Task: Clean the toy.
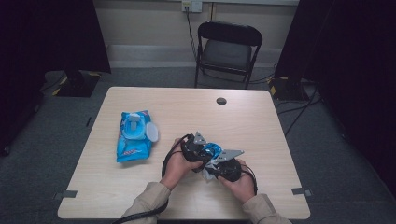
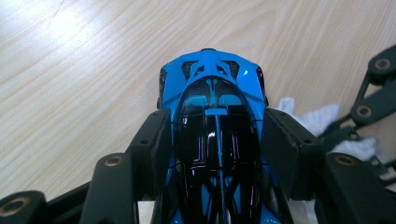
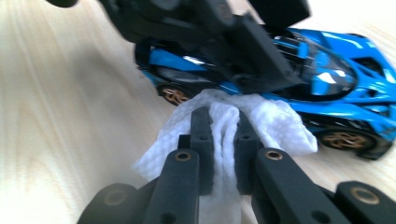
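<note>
A blue and black toy car [image 2: 215, 100] sits between the pads of my left gripper [image 2: 217, 140], which is shut on its sides. In the high view the car [image 1: 212, 150] shows between the two grippers near the table's front middle, with my left gripper [image 1: 204, 152] on its left. My right gripper [image 3: 222, 126] is shut on a crumpled white wipe [image 3: 275, 122] and holds it against the car's [image 3: 327, 70] side, by the gold wheels. The wipe [image 2: 322, 116] also peeks out beside the car in the left gripper view. My right gripper [image 1: 216, 165] lies just in front of the car.
A blue pack of wet wipes [image 1: 134, 135] with its round lid flipped open lies on the left part of the wooden table [image 1: 252, 121]. A small dark hole [image 1: 221, 101] marks the table's far side. A black folding chair [image 1: 226, 51] stands beyond the table.
</note>
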